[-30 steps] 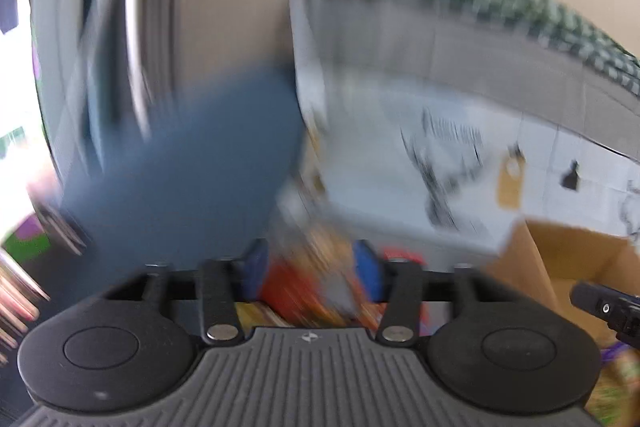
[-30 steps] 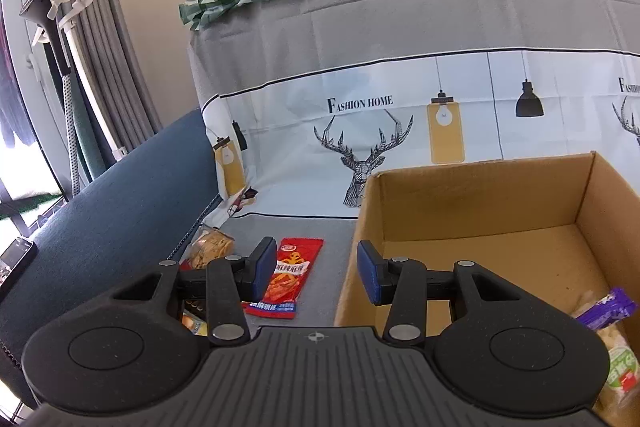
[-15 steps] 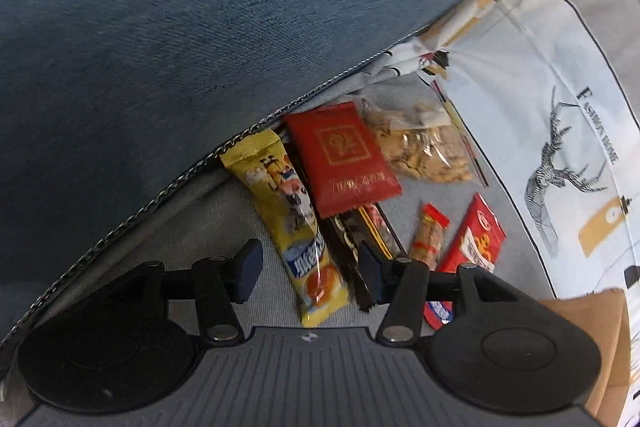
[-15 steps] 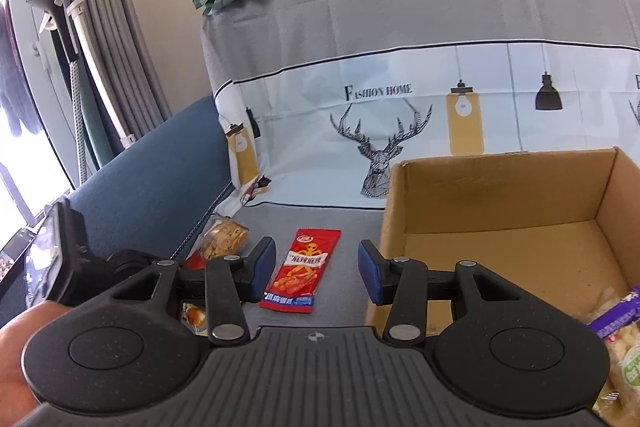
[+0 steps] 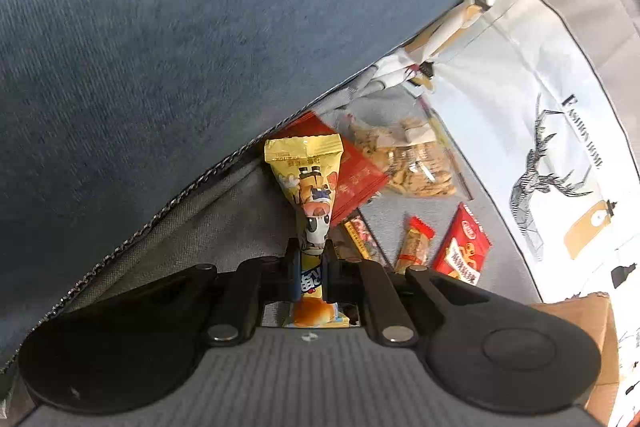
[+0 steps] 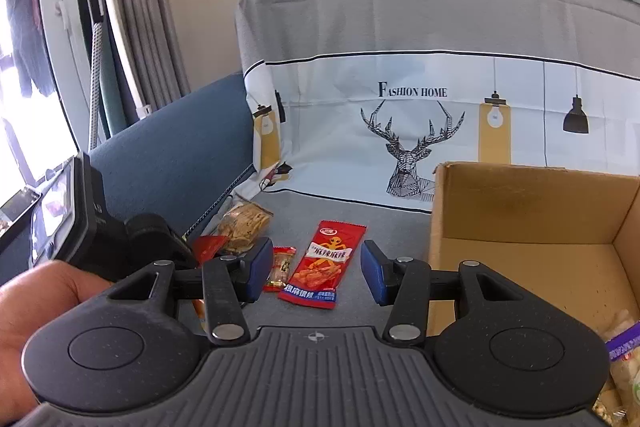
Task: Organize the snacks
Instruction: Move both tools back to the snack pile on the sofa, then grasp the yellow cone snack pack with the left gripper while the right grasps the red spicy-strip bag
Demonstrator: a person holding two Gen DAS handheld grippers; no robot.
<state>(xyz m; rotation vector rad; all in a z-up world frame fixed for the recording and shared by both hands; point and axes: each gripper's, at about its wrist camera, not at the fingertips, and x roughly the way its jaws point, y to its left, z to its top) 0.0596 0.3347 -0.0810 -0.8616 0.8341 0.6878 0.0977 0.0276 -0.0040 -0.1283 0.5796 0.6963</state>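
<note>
Left gripper (image 5: 311, 263): its jaws have just been closing and now pinch a yellow snack packet (image 5: 308, 187) between the pads, gripping it around its narrow lower part.
Yellow snack packet: long and yellow with a cartoon figure printed on it; its wide sealed end points away from the camera, toward the blue sofa arm (image 5: 200, 27), and its near end pokes out behind the pads.
Right gripper (image 6: 315, 273): jaws partly apart with nothing between them, having just been opening a little; it points over the grey seat toward the loose snacks.
Red flat packet (image 5: 356, 171): lies just behind the yellow packet, partly covered by it, against the sofa arm.
Clear bag of crackers (image 5: 408, 159): far side of the pile, right of the red flat packet, near the deer-print cover (image 6: 408, 147).
Dark striped bar (image 5: 362, 233): lies close beside the left gripper's right finger, partly under the red flat packet.
Small orange stick snack (image 5: 416, 241): lies on the grey seat between the dark bar and the red chilli strip packet (image 6: 322, 267).
Red chilli strip packet: flat on the seat, straight ahead of the right gripper, left of the box.
Cardboard box (image 6: 520, 211): open, on the right of the seat; a few wrapped snacks (image 6: 624, 359) lie in its near right corner.
Person's hand (image 6: 36, 307): at the left edge of the right wrist view, holding the left gripper's handle.
</note>
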